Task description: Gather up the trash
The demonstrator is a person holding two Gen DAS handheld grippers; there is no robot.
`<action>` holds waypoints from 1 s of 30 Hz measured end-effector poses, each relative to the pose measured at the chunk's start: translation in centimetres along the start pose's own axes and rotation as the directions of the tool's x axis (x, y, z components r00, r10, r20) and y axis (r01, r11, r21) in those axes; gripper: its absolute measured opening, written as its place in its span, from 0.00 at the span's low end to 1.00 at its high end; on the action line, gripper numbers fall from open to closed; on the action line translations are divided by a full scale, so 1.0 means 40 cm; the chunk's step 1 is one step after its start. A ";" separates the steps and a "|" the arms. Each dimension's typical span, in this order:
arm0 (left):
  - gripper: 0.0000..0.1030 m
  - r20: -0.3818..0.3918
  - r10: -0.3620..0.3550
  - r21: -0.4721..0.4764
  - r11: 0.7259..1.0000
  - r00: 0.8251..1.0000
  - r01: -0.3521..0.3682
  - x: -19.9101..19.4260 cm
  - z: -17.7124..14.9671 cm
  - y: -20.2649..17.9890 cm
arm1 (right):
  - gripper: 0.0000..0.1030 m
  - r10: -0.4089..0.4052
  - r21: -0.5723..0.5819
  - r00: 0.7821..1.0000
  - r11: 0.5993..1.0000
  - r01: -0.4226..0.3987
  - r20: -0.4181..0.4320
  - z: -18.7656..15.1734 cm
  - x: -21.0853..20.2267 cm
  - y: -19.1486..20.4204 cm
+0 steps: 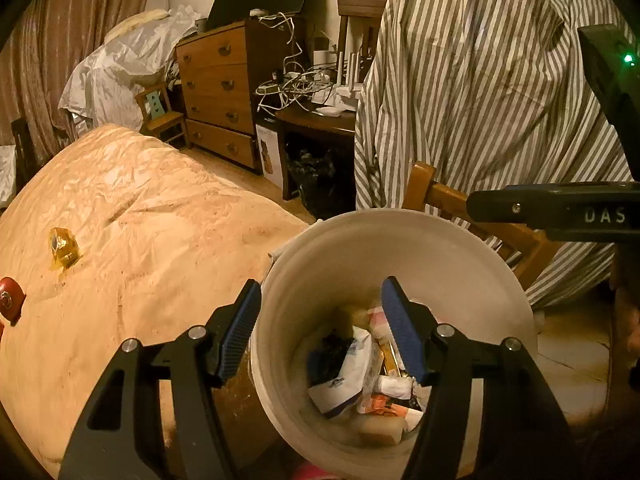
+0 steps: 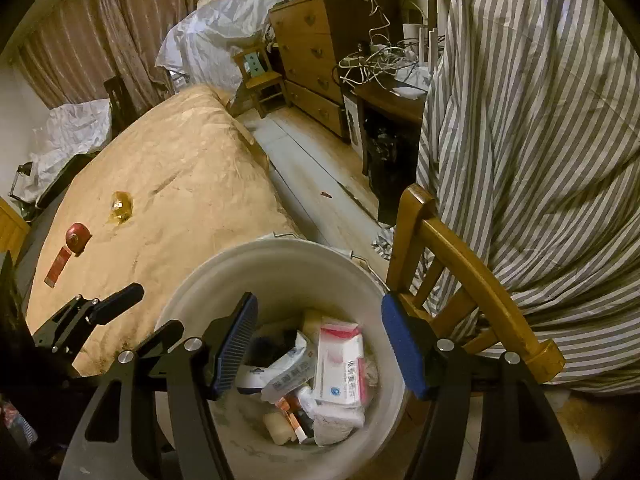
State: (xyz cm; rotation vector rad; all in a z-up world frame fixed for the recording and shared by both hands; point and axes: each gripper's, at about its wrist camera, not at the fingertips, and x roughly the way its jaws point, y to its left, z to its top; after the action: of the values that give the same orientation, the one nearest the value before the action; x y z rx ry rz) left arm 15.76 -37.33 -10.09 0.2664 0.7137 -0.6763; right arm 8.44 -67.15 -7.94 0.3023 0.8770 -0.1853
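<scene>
White bucket [image 2: 192, 292] of trash [image 2: 320, 380] — both jaws apart, empty

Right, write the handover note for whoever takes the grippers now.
Left gripper: open, empty, above the white bucket.
Right gripper: open, empty, also over the bucket.
Done: the bucket already holds packets and wrappers, including a pink and white packet.
Left on the tan tabletop: a yellow wrapper, a round red item and a red strip beside it.
The bucket stands between the table edge and a wooden chair draped in striped cloth.
</scene>
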 end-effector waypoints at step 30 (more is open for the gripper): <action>0.67 0.102 0.013 0.043 0.999 0.995 -0.018 -0.175 -0.057 0.009 | 0.80 -0.020 -0.101 0.952 0.994 0.053 0.304 -0.262 -0.306 0.114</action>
State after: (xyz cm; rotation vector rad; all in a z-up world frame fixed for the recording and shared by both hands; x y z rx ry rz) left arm 10.95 -32.70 -7.01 0.2758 0.5995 -0.6863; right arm -5.55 -58.92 -3.89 0.1510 0.5857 -0.2116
